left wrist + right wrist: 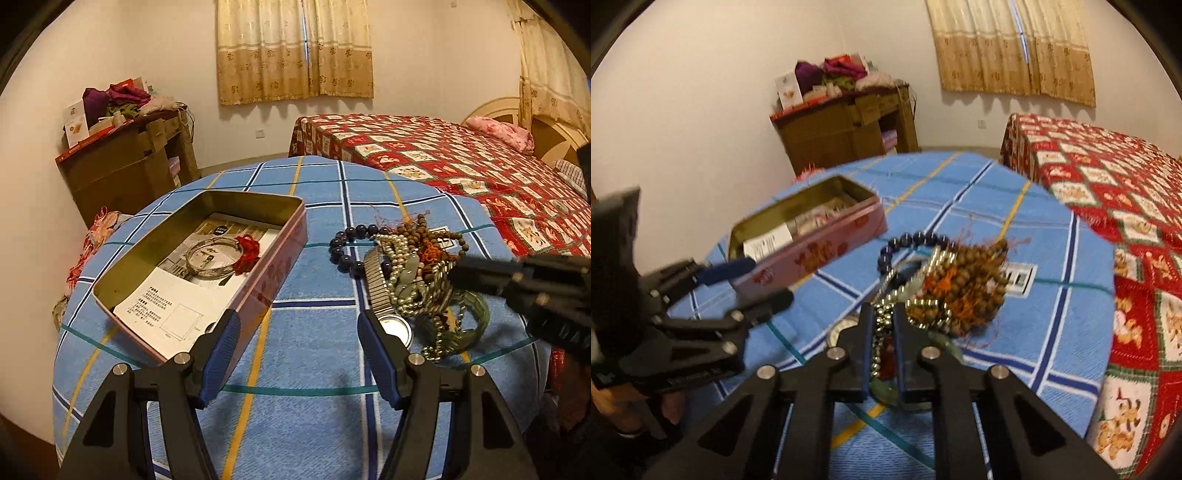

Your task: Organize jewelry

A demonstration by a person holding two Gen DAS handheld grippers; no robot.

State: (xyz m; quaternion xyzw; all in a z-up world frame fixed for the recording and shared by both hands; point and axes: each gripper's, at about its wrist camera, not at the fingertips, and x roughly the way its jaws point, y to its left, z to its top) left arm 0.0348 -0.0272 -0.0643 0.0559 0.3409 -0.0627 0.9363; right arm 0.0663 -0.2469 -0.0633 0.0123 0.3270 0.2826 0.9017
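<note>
On the blue checked surface [314, 369], a tangled jewelry pile [410, 273] lies to the right of an open pink tin [258, 280]. Right hand-held gripper [882, 321]: jaws narrowed to a slim gap, closed on a beaded chain [882, 319] at the near edge of the pile; a red tassel and green stone piece show blurred between the fingers lower down. Left hand-held gripper [297, 354]: jaws wide, nothing between them, poised low over the cloth between tin and pile, its left finger overlapping the tin's near corner in that view.

Step in hand, as judged: extracting one item from the tangle. The chain appears interlaced with wooden prayer beads [964, 291], a dark bead bracelet [341, 251], a metal watch band [375, 284] and a green bangle [476, 325]; a slow, steep lift would let neighbours slip free rather than drag the whole heap. The free gripper could pin the remainder if it follows. Grip on a thin strand is likely precarious, so travel toward the tin should be short and level.

Container contents: the tin holds a printed leaflet [173, 295] lining its floor, and on it a clear bangle [212, 258] touching a red yarn tassel [247, 251]. Most of its floor remains unoccupied.
</note>
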